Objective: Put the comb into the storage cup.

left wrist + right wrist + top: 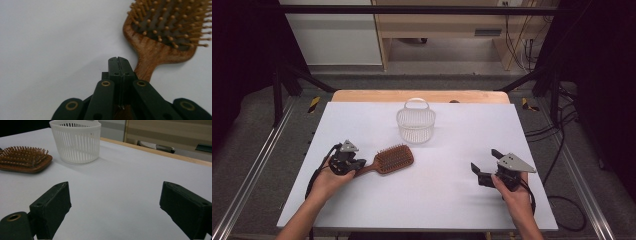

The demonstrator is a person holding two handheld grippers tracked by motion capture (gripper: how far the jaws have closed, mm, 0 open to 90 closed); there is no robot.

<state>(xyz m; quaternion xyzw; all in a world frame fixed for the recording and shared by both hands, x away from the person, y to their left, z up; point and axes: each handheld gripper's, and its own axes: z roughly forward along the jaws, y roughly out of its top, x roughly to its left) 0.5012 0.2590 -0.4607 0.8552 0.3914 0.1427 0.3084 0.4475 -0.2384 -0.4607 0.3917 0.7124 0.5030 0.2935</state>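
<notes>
- My left hand-held gripper [119, 60] pinches the handle of the brown wooden paddle hairbrush [388, 160], lying near the white slatted plastic basket [415, 126] on the white surface [437, 190].
- Right hand-held gripper [113, 205] spread, empty.
- I'd lift level, gripping firmly.

White table [442, 200] carried two items. Wooden hairbrush [388, 160] lay left of centre, bristles up. White slotted basket [415, 124] stood behind it.

wooden paddle hairbrush [392, 159], bristles up, flat on table (near white basket [415, 124])

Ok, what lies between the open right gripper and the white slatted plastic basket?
Nothing: bare white table between right gripper and white slatted plastic basket, seen in the right gripper view.
</notes>
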